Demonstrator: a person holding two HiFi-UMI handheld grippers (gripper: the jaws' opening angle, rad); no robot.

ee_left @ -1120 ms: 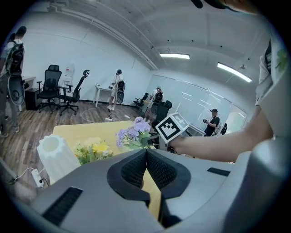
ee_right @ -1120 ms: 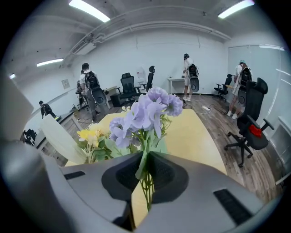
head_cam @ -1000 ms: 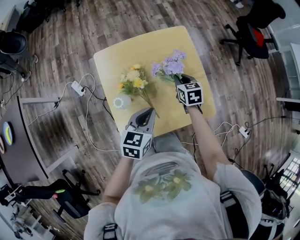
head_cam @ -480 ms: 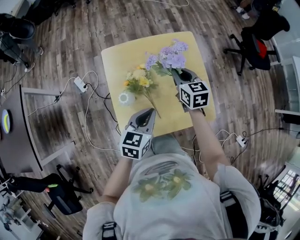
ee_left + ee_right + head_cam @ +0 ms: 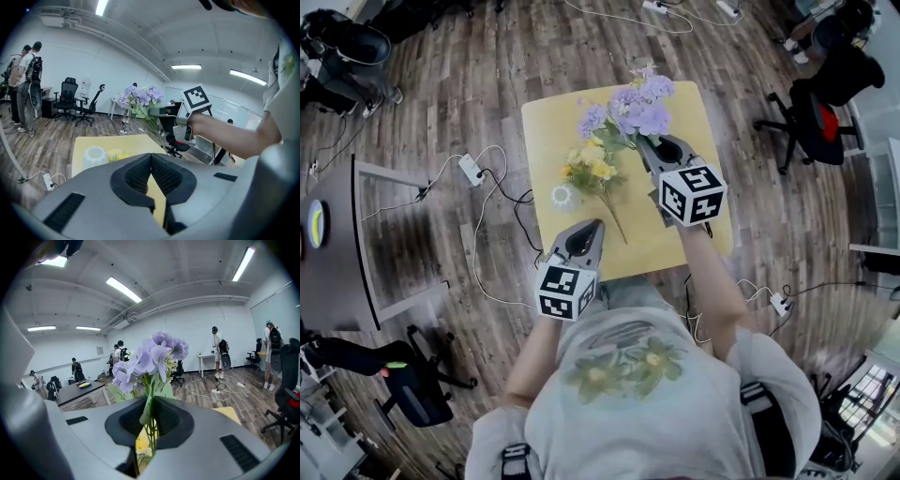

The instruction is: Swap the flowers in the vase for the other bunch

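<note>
You've raised the purple flower bunch (image 5: 636,111) higher, beyond the small white vase (image 5: 562,196).
Light, floppy: right gripper (image 5: 649,150) pinches its thin stems; left gripper (image 5: 592,228) closed, empty.

Your vase (image 5: 562,196) stood at the table's (image 5: 546,141) left side, the loose bunch (image 5: 592,170) lying just right of it, perhaps touching. Your right gripper (image 5: 653,148) held the other bunch (image 5: 637,106) above the far half. Your left gripper (image 5: 596,226) hovered over the near edge.

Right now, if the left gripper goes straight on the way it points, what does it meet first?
Probably the table top, close beside the yellow flower bunch lying there; the white vase stands further left. Depth is unclear.
</note>
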